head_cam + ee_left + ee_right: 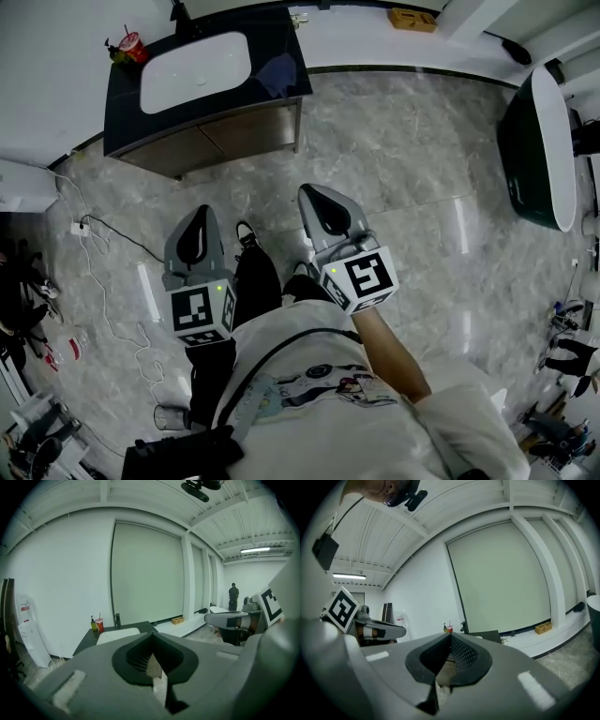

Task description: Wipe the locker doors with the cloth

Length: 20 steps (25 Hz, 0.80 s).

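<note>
My smooth grey left gripper (201, 214) and right gripper (312, 195) are both squeezed shut, empty, above the shiny stone floor (403, 187).

Left gripper (201, 212): a grey two-jaw tool, held low in front of the person, near the sink counter (277, 70) and pointed towards it with a slight downward tilt.
Left jaws: the tips are brought together, and nothing is held between them.
Right gripper (310, 193): of the same build, held just beside the left one, nearer the counter's right corner and pointed the same way.
Right jaws: closed tip to tip, with nothing gripped.
</note>
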### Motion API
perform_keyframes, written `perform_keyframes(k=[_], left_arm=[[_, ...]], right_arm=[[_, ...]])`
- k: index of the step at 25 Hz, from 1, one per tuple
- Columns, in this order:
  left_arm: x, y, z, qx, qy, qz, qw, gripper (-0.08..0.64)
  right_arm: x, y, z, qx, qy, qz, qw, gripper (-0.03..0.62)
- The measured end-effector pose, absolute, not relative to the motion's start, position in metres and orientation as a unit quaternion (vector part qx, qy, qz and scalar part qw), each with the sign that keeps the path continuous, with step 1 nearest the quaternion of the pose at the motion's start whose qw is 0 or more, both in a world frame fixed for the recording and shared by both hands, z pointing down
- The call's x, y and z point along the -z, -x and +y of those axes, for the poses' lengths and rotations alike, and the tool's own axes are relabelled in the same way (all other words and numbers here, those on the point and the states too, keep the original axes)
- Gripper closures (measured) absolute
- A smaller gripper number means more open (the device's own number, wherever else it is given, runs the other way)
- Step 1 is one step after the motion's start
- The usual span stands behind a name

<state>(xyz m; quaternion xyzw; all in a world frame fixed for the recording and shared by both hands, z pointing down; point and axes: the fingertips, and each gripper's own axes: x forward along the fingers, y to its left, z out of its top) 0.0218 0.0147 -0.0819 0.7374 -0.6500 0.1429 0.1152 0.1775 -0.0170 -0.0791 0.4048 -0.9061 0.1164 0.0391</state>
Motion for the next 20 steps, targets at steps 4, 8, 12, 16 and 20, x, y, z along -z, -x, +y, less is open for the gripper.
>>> perform_keyframes(k=[4, 8, 12, 16, 20], left_arm=[[0.071, 0.001, -0.024, -0.131, -0.750, -0.638, 0.119, 0.560], [0.074, 0.024, -0.065, -0.126, -0.763, -0.623, 0.117, 0.560], [0.075, 0.059, -0.096, -0.138, -0.767, -0.617, 0.112, 0.560], [0.066, 0.101, -0.119, -0.135, -0.756, -0.628, 0.128, 0.560], [0.054, 0.123, -0.132, -0.141, -0.744, -0.637, 0.142, 0.560]], right_arm=[[0.071, -0.149, -0.045, -0.108, -0.412, -0.903, 0.051, 0.588], [0.067, -0.125, -0.079, -0.111, -0.426, -0.896, 0.064, 0.588], [0.057, -0.096, -0.117, -0.115, -0.436, -0.889, 0.084, 0.588], [0.045, -0.075, -0.144, -0.120, -0.453, -0.878, 0.098, 0.588], [0.021, -0.072, -0.156, -0.140, -0.457, -0.870, 0.123, 0.586]])
